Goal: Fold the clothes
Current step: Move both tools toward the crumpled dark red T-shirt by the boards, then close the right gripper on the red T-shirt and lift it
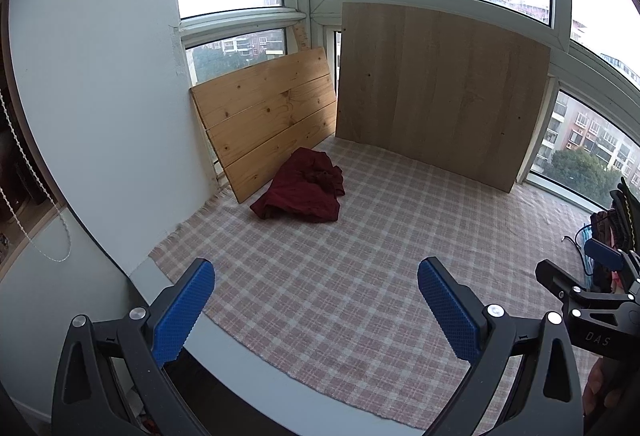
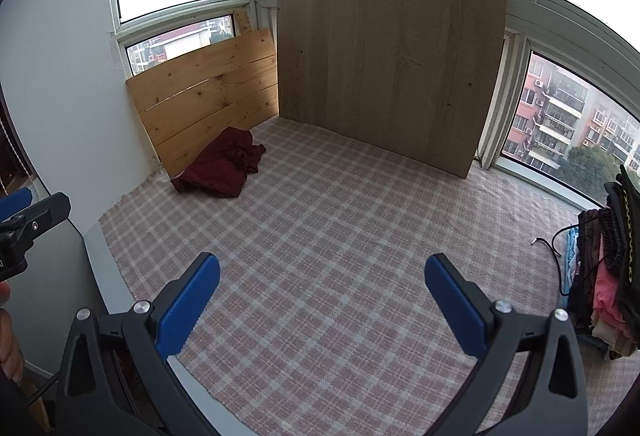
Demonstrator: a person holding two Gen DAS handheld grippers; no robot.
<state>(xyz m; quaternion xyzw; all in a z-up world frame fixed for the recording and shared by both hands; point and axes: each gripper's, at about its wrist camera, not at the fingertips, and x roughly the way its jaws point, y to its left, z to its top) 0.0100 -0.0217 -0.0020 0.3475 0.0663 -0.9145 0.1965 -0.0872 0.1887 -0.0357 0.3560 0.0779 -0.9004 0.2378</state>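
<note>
Both grippers look alike — the left gripper (image 1: 316, 306) and right gripper (image 2: 322, 302) have matte black triangular frames, silver screws at the pivots, textured blue pads (image 2: 188, 306) — with white "DAS" lettering on one.

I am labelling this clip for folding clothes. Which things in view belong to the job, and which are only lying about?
Belong to the job:
- crumpled dark red garment
- pile of clothes at the right edge
- checked cloth, the work surface
- left gripper, open
- right gripper, open

Only lying about:
- pine plank board
- grey-brown wooden panel
- bead cord
</note>
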